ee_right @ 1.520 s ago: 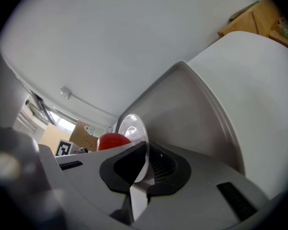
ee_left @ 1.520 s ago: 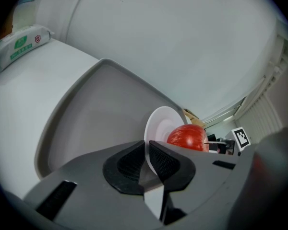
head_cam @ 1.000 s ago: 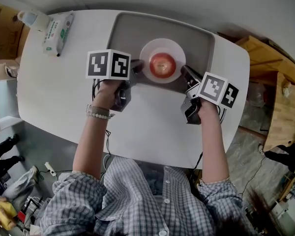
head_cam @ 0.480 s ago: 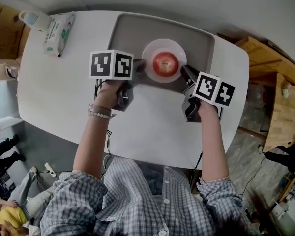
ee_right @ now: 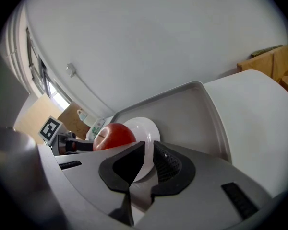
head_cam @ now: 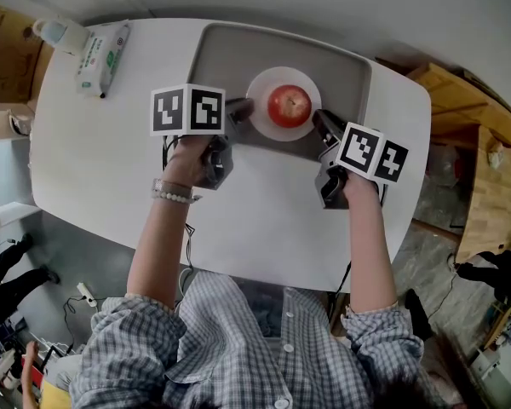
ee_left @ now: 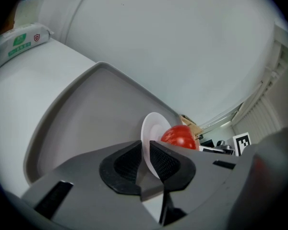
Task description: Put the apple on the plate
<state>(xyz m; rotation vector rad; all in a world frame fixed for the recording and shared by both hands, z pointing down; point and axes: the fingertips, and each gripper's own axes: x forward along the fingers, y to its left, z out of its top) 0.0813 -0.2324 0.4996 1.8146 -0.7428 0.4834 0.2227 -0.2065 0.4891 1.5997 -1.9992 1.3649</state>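
A red apple (head_cam: 289, 105) lies on a small white plate (head_cam: 257, 95) above the grey tray (head_cam: 230, 54). My left gripper (head_cam: 241, 110) is shut on the plate's left rim, and my right gripper (head_cam: 319, 120) is shut on its right rim. In the left gripper view the plate (ee_left: 151, 130) stands edge-on between the fingers of the left gripper (ee_left: 145, 151), with the apple (ee_left: 179, 137) behind it. The right gripper view shows the right gripper (ee_right: 149, 153) pinching the plate (ee_right: 145, 127), the apple (ee_right: 113, 135) to its left.
The tray (ee_left: 77, 114) sits at the far side of a white table (head_cam: 111, 160). A green-and-white wipes pack (head_cam: 101, 54) and a small bottle (head_cam: 51, 31) lie at the far left corner. Wooden furniture (head_cam: 481, 143) stands right of the table.
The plate with the apple has shifted slightly away from me and to the right, carried by both grippers. Both stay shut on its rim.
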